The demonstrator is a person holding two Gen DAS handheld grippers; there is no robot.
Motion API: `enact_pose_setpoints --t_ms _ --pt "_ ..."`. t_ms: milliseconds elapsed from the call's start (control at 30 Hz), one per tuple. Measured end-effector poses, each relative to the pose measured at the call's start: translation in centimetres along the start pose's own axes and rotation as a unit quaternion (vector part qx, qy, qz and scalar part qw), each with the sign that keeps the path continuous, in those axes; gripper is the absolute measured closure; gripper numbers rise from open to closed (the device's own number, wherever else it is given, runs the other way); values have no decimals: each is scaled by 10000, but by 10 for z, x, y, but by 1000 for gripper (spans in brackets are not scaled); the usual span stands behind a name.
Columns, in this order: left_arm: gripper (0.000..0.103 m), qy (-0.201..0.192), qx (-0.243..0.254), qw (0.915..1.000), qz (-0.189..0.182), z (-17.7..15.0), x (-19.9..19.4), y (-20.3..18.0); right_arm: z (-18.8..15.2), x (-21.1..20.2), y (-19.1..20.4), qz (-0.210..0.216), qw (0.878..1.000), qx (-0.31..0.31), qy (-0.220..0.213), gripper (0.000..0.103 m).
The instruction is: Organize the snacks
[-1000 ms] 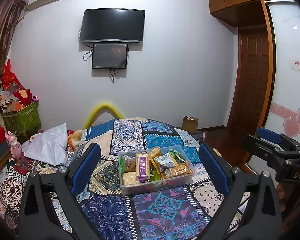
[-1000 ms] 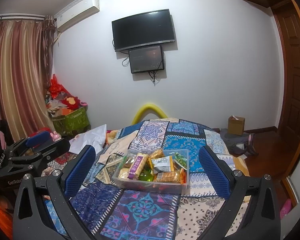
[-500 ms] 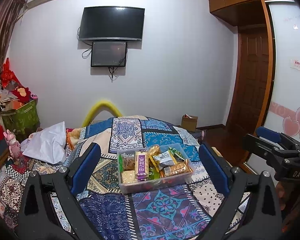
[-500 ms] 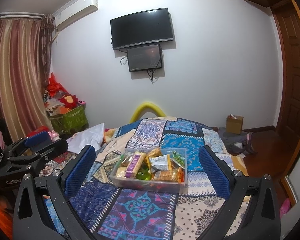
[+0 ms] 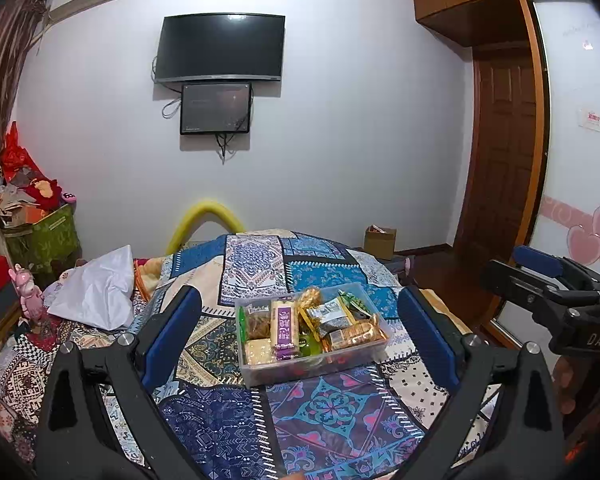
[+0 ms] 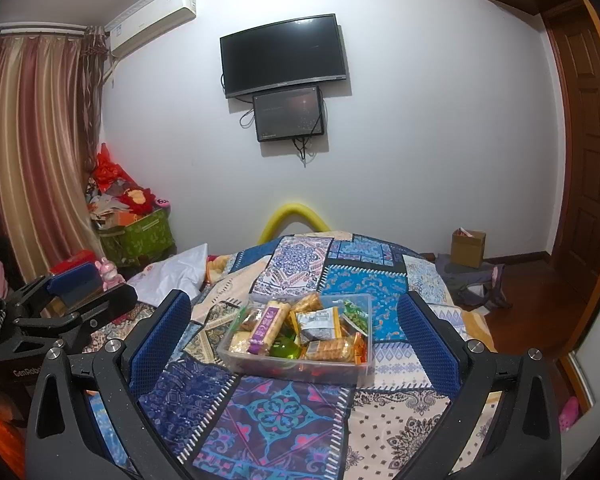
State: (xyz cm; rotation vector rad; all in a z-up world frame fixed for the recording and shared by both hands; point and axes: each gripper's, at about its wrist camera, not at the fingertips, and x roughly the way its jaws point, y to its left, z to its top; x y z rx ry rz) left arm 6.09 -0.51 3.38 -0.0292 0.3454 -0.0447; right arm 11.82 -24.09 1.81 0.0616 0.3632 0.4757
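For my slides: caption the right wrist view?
Open right gripper faces clear snack bin on patchwork quilt.

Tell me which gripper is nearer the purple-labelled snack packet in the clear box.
Left, by a small margin. The purple-labelled packet lies at the box's left end; the left gripper faces that end, the right gripper is offset toward the far end. Both hover short of the clear box, open.

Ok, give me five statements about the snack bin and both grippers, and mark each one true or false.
1. The clear plastic bin sits on the patchwork quilt. True.
2. The left gripper is shut on a snack. False: it is open and empty.
3. A purple-labelled cracker pack lies inside the bin. True.
4. The right gripper holds the bin's rim. False: its fingers are spread, short of the bin.
5. The bin is empty. False: it holds several snack packets.
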Motion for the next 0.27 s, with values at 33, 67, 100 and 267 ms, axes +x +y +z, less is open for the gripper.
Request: enact_pose_setpoints --t_ms 33,67,100,267 --pt "3 -13 4 10000 6 0 0 -1 0 0 0 -1 10000 -2 0 0" --pt "2 -14 8 10000 -9 0 0 -1 0 0 0 -1 10000 -4 1 0" --pt "2 -3 13 10000 -23 0 1 -2 0 0 0 -7 10000 -8 3 0" --pt "2 -14 44 10000 -54 -1 0 -4 -3 1 0 -18 10000 22 18 0"
